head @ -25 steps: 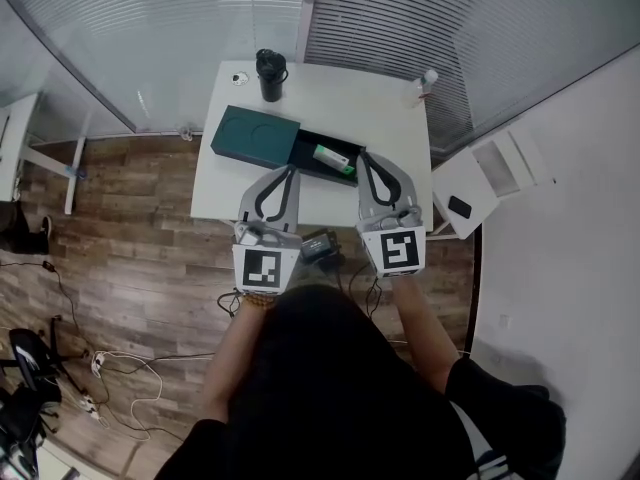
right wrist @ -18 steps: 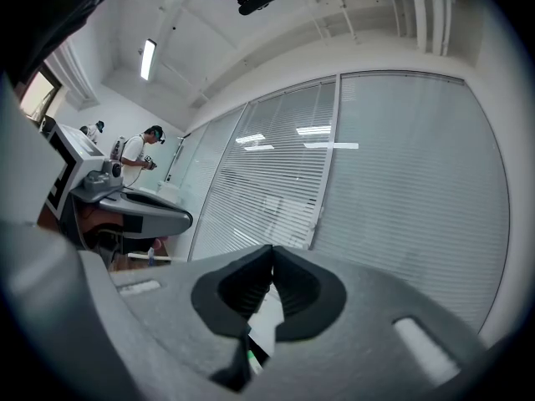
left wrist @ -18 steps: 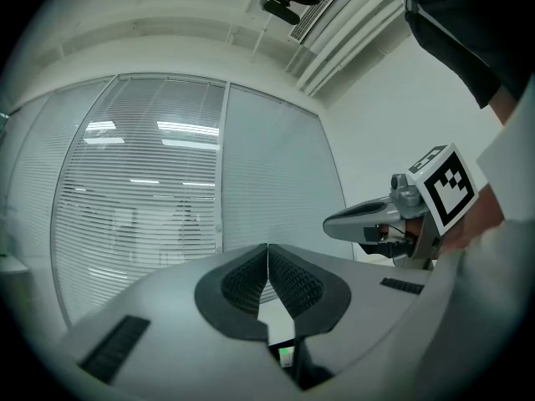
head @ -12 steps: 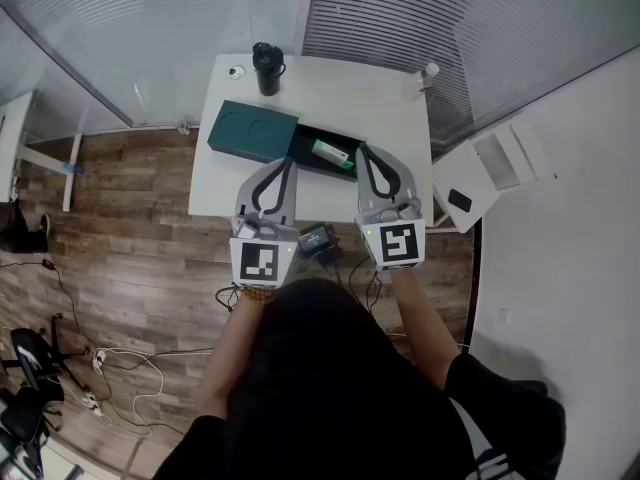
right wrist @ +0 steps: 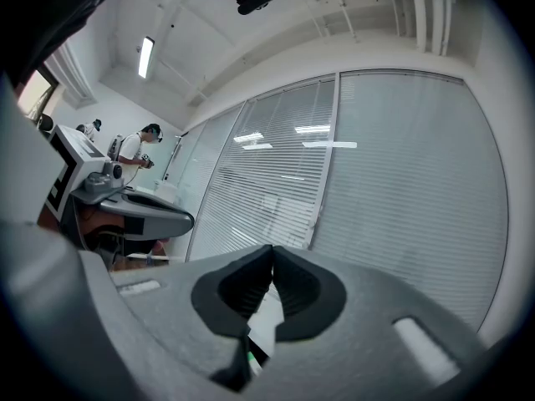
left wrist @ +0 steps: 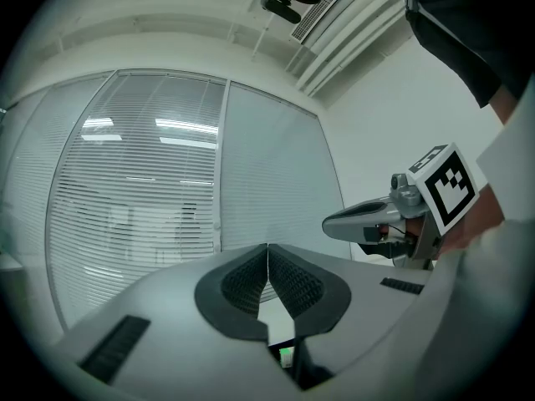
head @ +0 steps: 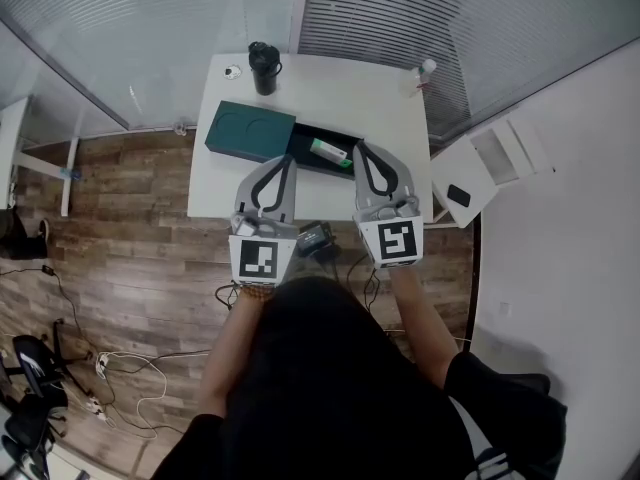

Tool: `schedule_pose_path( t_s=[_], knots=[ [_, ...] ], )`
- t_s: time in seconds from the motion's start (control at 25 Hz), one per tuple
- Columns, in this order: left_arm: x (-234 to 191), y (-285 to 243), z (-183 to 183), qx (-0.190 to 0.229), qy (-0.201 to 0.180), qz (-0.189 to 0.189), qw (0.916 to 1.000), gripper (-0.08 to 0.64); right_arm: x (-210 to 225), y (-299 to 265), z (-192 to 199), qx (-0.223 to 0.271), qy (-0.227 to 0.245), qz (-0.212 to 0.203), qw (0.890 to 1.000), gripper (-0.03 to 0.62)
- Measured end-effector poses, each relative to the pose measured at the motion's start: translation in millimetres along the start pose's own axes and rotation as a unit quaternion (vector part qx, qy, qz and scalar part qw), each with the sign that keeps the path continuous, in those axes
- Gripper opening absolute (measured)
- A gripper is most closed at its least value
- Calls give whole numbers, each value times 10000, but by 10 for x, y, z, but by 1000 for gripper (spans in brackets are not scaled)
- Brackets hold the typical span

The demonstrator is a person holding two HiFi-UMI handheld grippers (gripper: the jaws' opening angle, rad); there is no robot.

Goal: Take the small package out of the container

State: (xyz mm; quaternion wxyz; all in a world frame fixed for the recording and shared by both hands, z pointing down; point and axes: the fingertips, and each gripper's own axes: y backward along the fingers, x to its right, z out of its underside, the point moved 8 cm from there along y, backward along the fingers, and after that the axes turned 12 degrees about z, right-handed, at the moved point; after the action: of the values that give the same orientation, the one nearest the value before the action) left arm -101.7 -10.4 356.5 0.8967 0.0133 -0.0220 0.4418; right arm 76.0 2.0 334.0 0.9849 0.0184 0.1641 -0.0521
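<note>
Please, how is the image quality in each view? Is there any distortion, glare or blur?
Head view: fisheye bends the blinds, and the white table is evenly lit and sharp. Left gripper view: dark round vignette, lamp reflections on the blinds, and the left gripper is soft up close. Right gripper view: same vignette, with a bright ceiling lamp.

On one tabletop (head: 385, 118) there were one dark green box (head: 250, 133), one small green-and-white package (head: 328, 151), one black cup (head: 263, 68) and one little bottle (head: 426, 76).

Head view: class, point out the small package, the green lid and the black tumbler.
small package (head: 329, 151), head view, its white middle.
green lid (head: 250, 132), head view, its top face.
black tumbler (head: 264, 72), head view, its body.
</note>
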Motion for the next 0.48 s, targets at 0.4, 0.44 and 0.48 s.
schedule_pose_path(
  t_s=[0.4, 0.44, 0.48],
  knots=[
    [12, 18, -18, -6, 11, 105, 9999, 0, -2, -1, 54, -207, 71, 40, 9998, 0],
    [14, 29, -17, -5, 37, 107, 9999, 0, -6, -1, 53, -222, 80, 39, 9997, 0],
    [14, 40, -14, -8, 60, 106, 9999, 0, -13, -3, 50, -233, 85, 38, 9997, 0]
  ],
)
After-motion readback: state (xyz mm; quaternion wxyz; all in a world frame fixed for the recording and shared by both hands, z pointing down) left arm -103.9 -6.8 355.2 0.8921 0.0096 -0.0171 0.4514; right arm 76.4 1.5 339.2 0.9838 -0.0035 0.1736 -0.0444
